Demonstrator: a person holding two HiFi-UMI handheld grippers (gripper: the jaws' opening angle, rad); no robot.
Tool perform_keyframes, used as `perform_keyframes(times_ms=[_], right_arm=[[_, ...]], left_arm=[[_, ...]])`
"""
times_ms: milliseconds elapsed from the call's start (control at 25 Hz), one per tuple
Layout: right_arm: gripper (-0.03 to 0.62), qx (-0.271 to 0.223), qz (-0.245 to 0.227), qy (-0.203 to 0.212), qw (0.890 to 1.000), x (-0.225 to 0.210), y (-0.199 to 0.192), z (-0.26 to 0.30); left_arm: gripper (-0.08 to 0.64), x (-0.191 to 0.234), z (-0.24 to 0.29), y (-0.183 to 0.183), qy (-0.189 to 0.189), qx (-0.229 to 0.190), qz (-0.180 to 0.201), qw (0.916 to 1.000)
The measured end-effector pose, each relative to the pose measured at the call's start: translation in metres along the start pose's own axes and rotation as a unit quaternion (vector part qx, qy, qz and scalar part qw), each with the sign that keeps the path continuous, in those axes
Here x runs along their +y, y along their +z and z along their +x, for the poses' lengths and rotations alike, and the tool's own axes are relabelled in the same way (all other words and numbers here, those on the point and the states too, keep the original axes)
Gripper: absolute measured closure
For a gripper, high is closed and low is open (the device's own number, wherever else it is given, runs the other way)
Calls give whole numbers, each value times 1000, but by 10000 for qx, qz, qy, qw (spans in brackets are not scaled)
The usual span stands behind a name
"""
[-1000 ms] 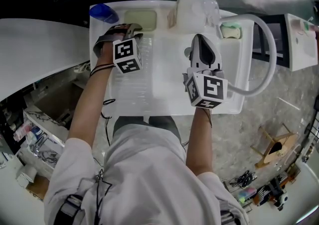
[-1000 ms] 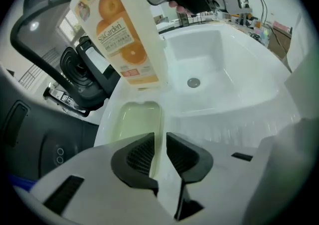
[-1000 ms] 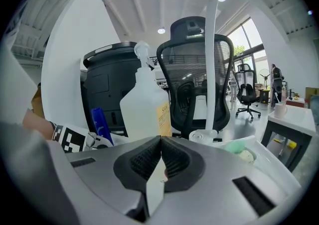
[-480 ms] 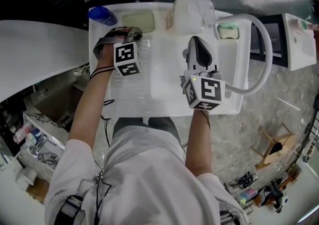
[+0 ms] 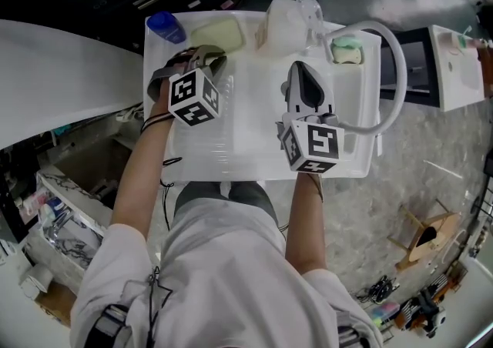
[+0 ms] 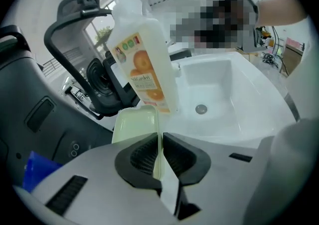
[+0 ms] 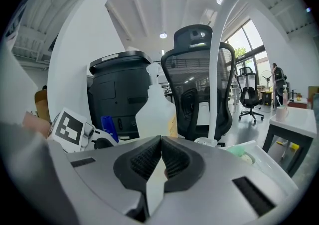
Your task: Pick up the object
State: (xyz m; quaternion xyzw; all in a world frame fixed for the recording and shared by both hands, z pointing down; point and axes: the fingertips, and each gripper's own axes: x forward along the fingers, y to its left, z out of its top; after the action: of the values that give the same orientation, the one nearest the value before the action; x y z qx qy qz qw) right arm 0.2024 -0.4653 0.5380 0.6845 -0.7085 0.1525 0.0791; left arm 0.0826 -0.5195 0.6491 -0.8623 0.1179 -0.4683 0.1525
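1. Dish (image 6: pixel 132 124), pale green and shallow, gripped by its right-hand wall between the pads of the left gripper (image 6: pixel 159 142); jaws just now closing, nearly together, squeezing that thin wall.
2. Most of the dish reaching ahead and to the left of those jaws; lifted clear of the ledge or not, impossible to tell.
3. Just beyond the dish, straight ahead of the left gripper: white spray bottle (image 6: pixel 144 59) with an orange-fruit label.
4. Ahead and to the right of the left gripper: white sink basin (image 6: pixel 224 84) with its drain (image 6: pixel 201 109).
5. Low to the left of the left gripper: blue thing (image 6: pixel 37 169), kind unclear.
6. Right gripper (image 7: pixel 160 144): jaws together, nothing between the pads; to the right of the left gripper, apart from the dish.
7. Ahead of the right gripper: the same bottle, a black office chair (image 7: pixel 199 84) behind it, a white arched faucet (image 7: pixel 219 59) just to the right.
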Motion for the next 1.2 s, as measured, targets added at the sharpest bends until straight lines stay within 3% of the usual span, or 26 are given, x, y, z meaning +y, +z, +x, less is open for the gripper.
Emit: perform_keyframes(times_ms=[520,800,1200], right_arm=[[584,-372,-152,5,9992,9,46,-38],[584,-673,-261,101,9973,21,88,-60],[584,-965,-386,69,9946,24,125,-89]], left_arm=[[515,23,-97,51,878,-803,-558,9913],[518,39,-159,72,1394,-1184,-826,9796],[520,58,-242,76,2117,-1600,-1200,9567]])
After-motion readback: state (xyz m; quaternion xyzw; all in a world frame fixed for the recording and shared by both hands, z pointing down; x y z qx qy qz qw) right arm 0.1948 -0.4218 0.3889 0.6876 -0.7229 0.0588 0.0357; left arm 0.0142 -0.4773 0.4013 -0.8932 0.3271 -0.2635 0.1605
